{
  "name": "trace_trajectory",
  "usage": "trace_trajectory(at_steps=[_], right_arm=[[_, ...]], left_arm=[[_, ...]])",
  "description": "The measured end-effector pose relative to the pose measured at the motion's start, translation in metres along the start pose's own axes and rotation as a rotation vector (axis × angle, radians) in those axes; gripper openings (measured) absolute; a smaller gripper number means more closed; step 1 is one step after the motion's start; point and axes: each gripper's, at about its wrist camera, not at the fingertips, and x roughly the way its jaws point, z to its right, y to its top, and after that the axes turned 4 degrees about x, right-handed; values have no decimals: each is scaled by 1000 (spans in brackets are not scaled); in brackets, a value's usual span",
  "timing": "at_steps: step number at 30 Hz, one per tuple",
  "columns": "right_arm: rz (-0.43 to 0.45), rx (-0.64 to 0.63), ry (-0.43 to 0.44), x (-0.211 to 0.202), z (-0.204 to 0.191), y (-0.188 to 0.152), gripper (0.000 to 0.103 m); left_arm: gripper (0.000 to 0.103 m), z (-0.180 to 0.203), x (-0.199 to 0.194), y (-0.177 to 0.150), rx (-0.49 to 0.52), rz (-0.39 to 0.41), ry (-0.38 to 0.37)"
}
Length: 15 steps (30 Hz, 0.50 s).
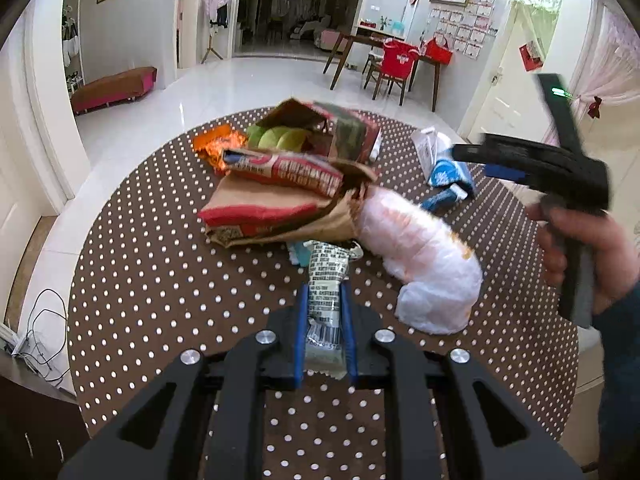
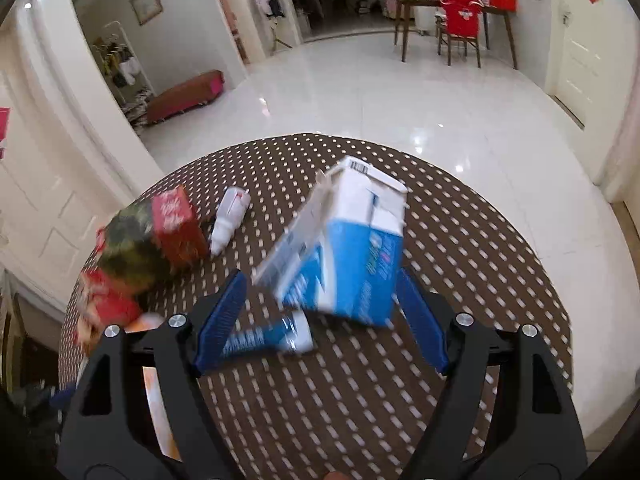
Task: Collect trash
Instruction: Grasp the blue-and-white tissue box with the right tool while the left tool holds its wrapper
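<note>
My left gripper (image 1: 324,288) is shut on a grey-white printed wrapper (image 1: 326,280) with a barcode, low over the dotted brown tablecloth (image 1: 160,280). In the right wrist view my right gripper (image 2: 320,276) stands open with a tilted blue-and-white carton (image 2: 344,248) between its fingers. The right finger (image 2: 420,320) lies along the carton's side; the left finger (image 2: 220,316) is clear of it. A blue-and-white tube (image 2: 272,336) lies just under the carton. From the left wrist view the right gripper (image 1: 480,160) shows at the right, a hand (image 1: 580,248) holding it beside the carton (image 1: 444,172).
Ahead of the left gripper lies a heap: a brown paper bag (image 1: 260,208), a red snack packet (image 1: 288,168), an orange wrapper (image 1: 216,144), an open red box (image 1: 344,132) and a white plastic bag (image 1: 424,264). A white bottle (image 2: 230,220) lies beside the red box (image 2: 176,224). The table edge curves all around.
</note>
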Motion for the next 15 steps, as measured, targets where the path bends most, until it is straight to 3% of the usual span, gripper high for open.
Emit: trace_trajectory(at_steps=[3, 4, 5, 7, 9, 11, 15], right_arm=[[-38, 83, -28, 24, -8, 13, 85], [-63, 103, -81, 35, -9, 16, 90], [-73, 106, -136, 42, -12, 18, 90], [-105, 103, -153, 57, -14, 19, 87], [-80, -11, -209, 59, -25, 15, 81], [-75, -23, -188, 53, -18, 13, 72], [-79, 22, -73, 34, 4, 8, 69]], left_arm=[[15, 0, -1, 6, -7, 14, -6], [15, 1, -2, 8, -8, 16, -8], [15, 2, -3, 9, -8, 17, -11], [15, 5, -4, 10, -6, 16, -18], [15, 7, -5, 11, -6, 16, -26], [15, 9, -6, 13, -9, 20, -34], [15, 15, -9, 18, -3, 35, -45]])
